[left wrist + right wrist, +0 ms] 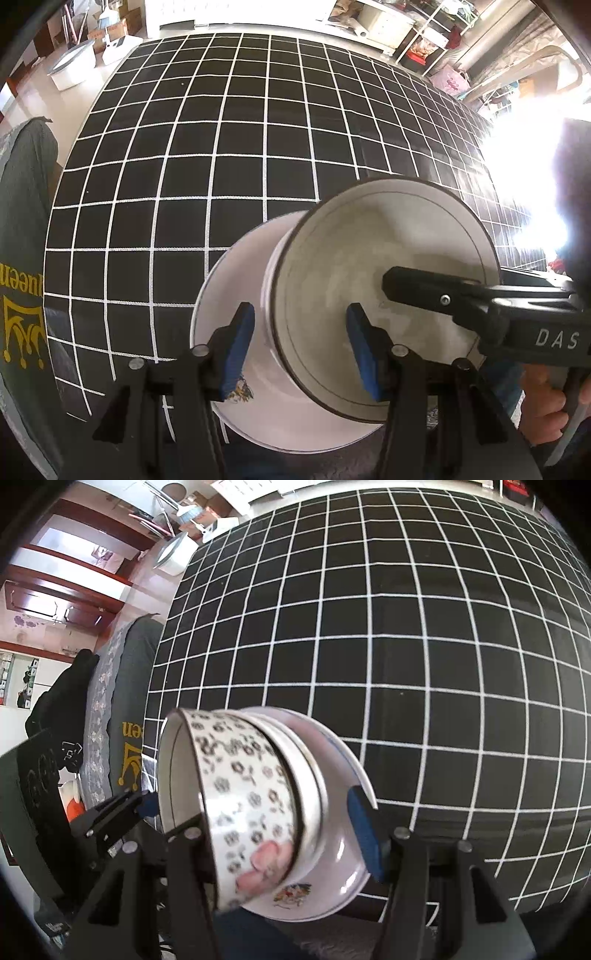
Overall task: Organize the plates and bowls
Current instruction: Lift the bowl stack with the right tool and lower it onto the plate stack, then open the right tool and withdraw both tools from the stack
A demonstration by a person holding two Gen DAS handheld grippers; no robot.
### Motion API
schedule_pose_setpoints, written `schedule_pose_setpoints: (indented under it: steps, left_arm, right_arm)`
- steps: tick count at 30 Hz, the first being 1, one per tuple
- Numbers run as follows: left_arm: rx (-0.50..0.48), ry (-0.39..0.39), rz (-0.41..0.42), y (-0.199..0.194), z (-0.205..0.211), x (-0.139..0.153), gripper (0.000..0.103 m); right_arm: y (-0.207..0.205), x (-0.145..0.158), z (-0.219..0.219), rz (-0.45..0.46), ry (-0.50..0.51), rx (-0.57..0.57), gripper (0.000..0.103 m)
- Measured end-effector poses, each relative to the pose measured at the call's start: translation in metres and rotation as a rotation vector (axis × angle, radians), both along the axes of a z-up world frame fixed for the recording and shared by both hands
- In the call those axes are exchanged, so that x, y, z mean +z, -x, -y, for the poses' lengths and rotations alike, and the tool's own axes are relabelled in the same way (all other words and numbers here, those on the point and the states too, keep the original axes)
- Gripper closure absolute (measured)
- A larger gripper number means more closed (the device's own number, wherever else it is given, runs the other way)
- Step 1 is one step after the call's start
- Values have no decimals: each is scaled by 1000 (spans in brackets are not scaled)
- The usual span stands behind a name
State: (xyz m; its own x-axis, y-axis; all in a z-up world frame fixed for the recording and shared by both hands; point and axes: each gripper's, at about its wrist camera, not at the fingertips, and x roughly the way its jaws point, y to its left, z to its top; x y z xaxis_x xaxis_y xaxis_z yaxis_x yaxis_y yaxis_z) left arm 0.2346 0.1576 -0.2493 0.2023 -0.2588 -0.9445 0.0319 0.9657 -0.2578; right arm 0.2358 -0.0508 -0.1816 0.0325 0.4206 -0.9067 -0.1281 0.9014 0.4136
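Stack built and off the table, not yet set down

I see a patterned bowl (243, 801) nested on a smaller white dish and a wide white plate (221, 295), the whole stack tilted above the black grid tablecloth (221, 147), near its front edge. My left gripper (299, 350) stands with its blue pads spread either side of the stack, touching neither. My right gripper (280, 834) reaches into the bowl in the left view; I cannot tell whether it pinches the rim. I judge the nesting done; what remains is placing the stack flat and letting go.
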Motion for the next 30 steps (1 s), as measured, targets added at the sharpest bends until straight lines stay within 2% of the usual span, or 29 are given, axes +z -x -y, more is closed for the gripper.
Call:
schedule_pose_setpoints:
  steps: [2, 4, 8, 16, 19, 22, 26, 28, 30]
  left_arm:
    - [-5, -4, -1, -3, 6, -1, 54]
    - [-12, -12, 1, -5, 11, -1, 54]
    - [-12, -17, 4, -9, 21, 1, 54]
    - [-6, -21, 24, -5, 21, 13, 54]
    - [-1, -34, 42, -2, 23, 20, 54]
    - [11, -43, 64, 3, 20, 31, 54]
    - [28, -73, 107, 14, 20, 50, 54]
    - [40, -88, 142, 20, 21, 63, 54]
    - [50, -96, 172, 27, 20, 73, 54]
  right_arm:
    - [4, -1, 5, 6, -14, -17, 48]
    - [6, -2, 6, 2, -21, -22, 59]
    - [7, 1, 7, 11, -38, -28, 68]
    - [7, 8, 3, 40, -2, -18, 67]
    - [8, 11, 2, 69, 34, -13, 61]
    - [11, 17, 2, 92, 50, -16, 60]
    - [17, 31, 1, 152, 87, 1, 59]
    - [23, 40, 0, 190, 108, 13, 52]
    - [30, 51, 1, 244, 126, 25, 50]
